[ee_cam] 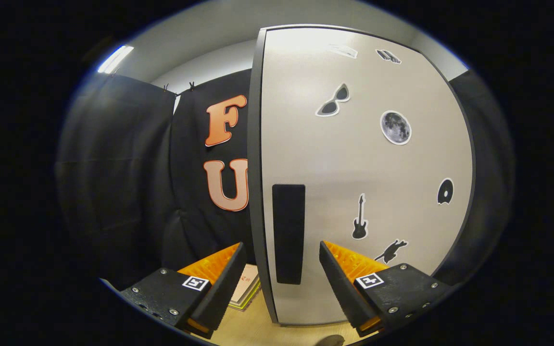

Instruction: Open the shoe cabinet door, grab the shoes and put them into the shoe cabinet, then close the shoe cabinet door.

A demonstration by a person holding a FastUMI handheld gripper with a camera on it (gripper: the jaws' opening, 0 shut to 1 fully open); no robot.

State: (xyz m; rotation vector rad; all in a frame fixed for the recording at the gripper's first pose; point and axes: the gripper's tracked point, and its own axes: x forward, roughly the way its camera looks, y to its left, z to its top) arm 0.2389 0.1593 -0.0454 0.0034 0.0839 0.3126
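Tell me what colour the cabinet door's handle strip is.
Black, a tall handle strip on the pale door; gripper view.

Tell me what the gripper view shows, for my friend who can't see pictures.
A pale cabinet door with a dark upright handle stands just ahead of the gripper, whose open fingers sit either side of the door's edge and handle without touching. Stickers dot the door, including a moon, sunglasses and a guitar. Below is a wooden floor.

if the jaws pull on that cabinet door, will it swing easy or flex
The cabinet door looks like a flat rigid panel, so it likely swings without flexing. Its dark handle strip sits at the free edge, between the open gripper jaws, probably giving good leverage. The smooth face may be slippery.
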